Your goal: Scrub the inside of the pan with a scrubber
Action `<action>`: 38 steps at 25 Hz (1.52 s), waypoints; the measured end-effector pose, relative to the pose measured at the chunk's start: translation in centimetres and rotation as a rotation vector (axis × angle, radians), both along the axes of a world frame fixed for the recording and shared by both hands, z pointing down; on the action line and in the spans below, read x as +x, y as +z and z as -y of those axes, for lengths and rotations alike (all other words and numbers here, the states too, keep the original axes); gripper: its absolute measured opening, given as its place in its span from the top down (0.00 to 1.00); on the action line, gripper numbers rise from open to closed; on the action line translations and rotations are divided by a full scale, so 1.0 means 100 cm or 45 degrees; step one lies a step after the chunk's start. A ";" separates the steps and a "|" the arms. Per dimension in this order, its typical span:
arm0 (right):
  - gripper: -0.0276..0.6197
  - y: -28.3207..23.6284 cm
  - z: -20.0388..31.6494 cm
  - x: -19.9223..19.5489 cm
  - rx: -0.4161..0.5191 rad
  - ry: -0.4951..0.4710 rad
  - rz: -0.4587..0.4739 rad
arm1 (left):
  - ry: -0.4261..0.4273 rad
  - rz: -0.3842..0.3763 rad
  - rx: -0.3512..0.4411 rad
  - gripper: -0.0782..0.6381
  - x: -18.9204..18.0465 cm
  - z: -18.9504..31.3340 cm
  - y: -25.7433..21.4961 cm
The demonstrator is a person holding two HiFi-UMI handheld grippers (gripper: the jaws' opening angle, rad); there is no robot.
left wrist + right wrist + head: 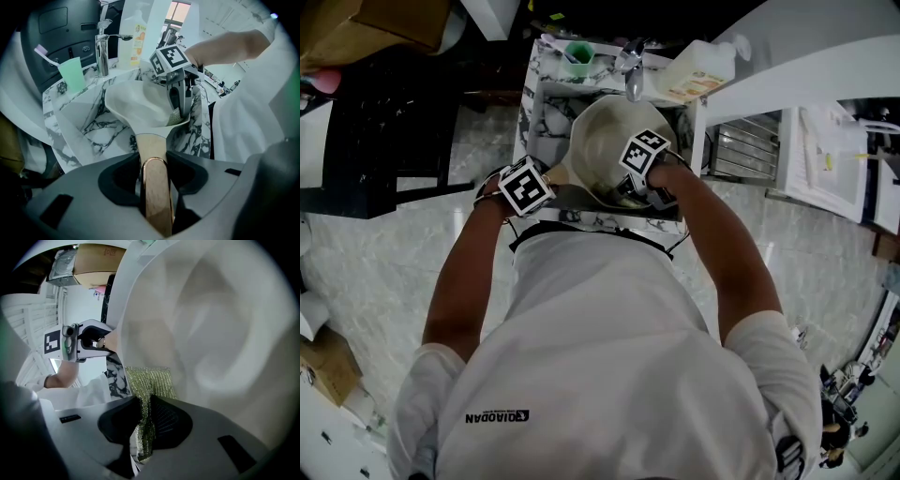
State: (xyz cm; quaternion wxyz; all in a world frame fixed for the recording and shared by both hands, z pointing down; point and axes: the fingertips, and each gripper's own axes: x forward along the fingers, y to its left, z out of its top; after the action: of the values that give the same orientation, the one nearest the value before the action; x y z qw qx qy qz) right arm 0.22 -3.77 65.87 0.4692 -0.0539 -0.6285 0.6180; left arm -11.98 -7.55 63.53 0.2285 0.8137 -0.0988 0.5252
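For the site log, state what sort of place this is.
Probably a washbasin area, perhaps a bathroom: a marble-patterned sink with a chrome tap, a green cup holding a toothbrush, and a large bottle beside the tap.
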 end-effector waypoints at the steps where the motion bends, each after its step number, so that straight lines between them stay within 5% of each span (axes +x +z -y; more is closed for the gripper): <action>1: 0.83 -0.001 0.001 0.000 0.017 -0.002 0.016 | -0.001 -0.003 -0.007 0.64 0.000 -0.001 0.002; 5: 0.83 -0.008 0.013 0.000 0.164 0.025 0.092 | 0.002 0.006 0.017 0.64 0.000 0.002 -0.004; 10: 0.84 -0.031 0.068 -0.004 0.512 0.244 0.206 | 0.004 -0.011 -0.013 0.64 0.000 -0.003 0.001; 16: 0.84 -0.017 0.141 0.005 1.072 0.281 0.056 | 0.002 -0.014 -0.007 0.64 0.002 -0.002 -0.001; 20: 0.84 -0.011 0.185 0.014 1.515 0.136 -0.107 | -0.002 -0.017 0.022 0.64 0.004 0.002 -0.003; 22: 0.84 -0.010 0.196 0.011 1.646 0.053 -0.157 | -0.001 -0.019 0.017 0.64 0.004 0.001 -0.004; 29: 0.83 0.027 0.195 -0.002 1.627 -0.132 -0.198 | -0.004 -0.013 0.015 0.64 0.003 0.001 -0.004; 38: 0.83 0.051 0.188 -0.015 1.531 -0.171 -0.173 | 0.001 -0.013 0.017 0.64 0.002 0.001 -0.004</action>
State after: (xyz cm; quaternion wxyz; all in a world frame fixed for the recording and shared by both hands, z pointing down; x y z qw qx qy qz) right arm -1.26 -22.58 71.00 0.4943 0.2207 -0.8314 0.1258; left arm -11.75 -7.68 63.13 0.2235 0.8179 -0.1007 0.5206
